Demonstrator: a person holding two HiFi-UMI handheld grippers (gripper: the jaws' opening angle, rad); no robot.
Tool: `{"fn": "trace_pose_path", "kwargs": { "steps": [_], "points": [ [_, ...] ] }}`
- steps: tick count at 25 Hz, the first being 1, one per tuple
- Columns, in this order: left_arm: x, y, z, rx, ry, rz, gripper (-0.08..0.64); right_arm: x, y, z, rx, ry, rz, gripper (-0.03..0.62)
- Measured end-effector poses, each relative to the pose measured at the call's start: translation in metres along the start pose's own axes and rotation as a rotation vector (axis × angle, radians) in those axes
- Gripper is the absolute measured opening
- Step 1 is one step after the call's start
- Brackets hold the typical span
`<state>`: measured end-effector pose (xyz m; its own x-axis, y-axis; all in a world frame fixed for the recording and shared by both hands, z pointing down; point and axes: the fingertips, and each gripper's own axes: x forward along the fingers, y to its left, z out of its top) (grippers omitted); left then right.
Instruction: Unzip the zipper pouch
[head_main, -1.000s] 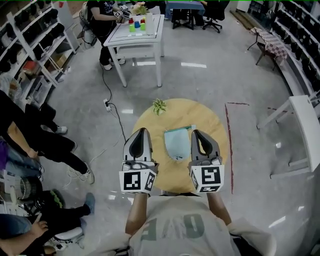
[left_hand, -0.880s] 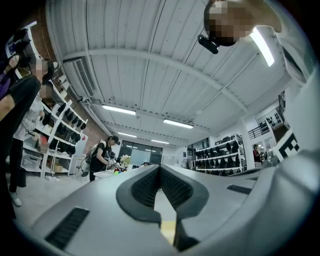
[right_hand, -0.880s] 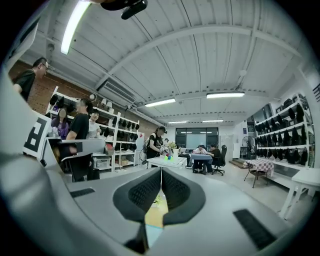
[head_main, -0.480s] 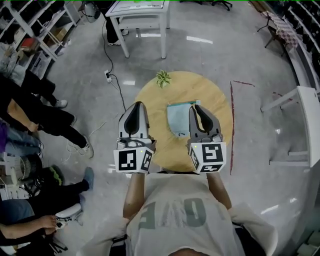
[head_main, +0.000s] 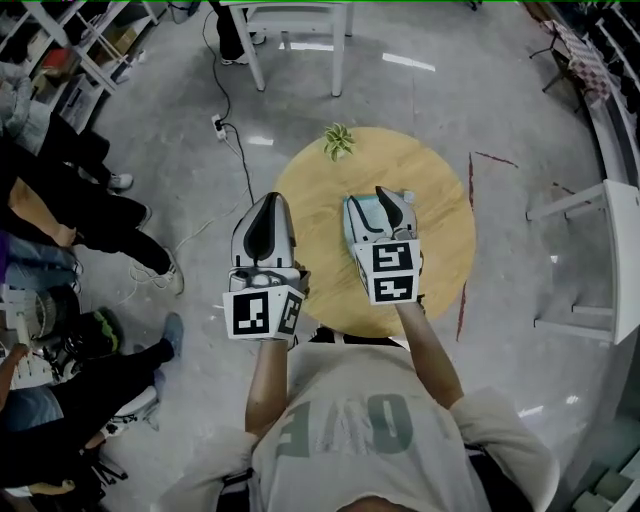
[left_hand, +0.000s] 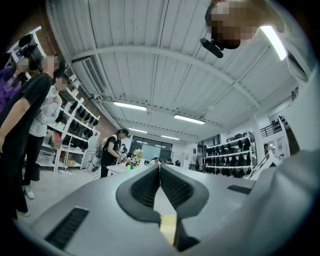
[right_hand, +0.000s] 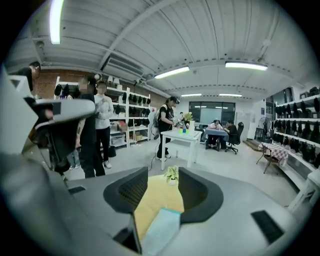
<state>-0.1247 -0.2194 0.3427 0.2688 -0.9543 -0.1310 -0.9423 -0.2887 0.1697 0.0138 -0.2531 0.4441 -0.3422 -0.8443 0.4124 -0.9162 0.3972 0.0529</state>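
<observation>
A light-blue zipper pouch lies flat on the round wooden table; my right gripper covers its right part. The right gripper hovers over the pouch, tips pointing to the far side. In the right gripper view its jaws are opening and stand apart, with the pouch below between them and nothing touching the pads. My left gripper hangs by the table's left edge, away from the pouch. The left gripper view shows its jaws shut together, holding nothing.
A small potted plant stands at the table's far edge. People stand at the left, near a cable and power strip on the floor. White tables stand beyond and at the right.
The right gripper has moved forward and left, from beside the pouch to over it, and its jaws have opened. The left gripper stays shut at the table's left edge.
</observation>
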Motion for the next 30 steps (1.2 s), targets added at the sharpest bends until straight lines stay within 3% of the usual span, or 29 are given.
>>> {"fn": "trace_pose_path", "kwargs": {
  "steps": [7,13,21,28,30],
  "points": [
    [-0.015,0.035,-0.022,-0.025,0.052,0.084,0.029,0.077,0.014,-0.076,-0.074,0.284,-0.038,0.184],
    [-0.035,0.068,-0.038,-0.054,0.078,0.173,0.029,0.119,0.014,-0.149,-0.044,0.539,-0.085,0.184],
    [-0.058,0.091,-0.049,-0.077,0.101,0.249,0.029,0.134,0.004,-0.176,-0.046,0.655,-0.154,0.160],
    [-0.061,0.091,-0.055,-0.083,0.107,0.259,0.029,0.138,0.003,-0.190,-0.019,0.701,-0.161,0.136],
    [-0.060,0.089,-0.054,-0.082,0.107,0.255,0.029,0.138,0.006,-0.188,0.001,0.694,-0.160,0.103]
  ]
}}
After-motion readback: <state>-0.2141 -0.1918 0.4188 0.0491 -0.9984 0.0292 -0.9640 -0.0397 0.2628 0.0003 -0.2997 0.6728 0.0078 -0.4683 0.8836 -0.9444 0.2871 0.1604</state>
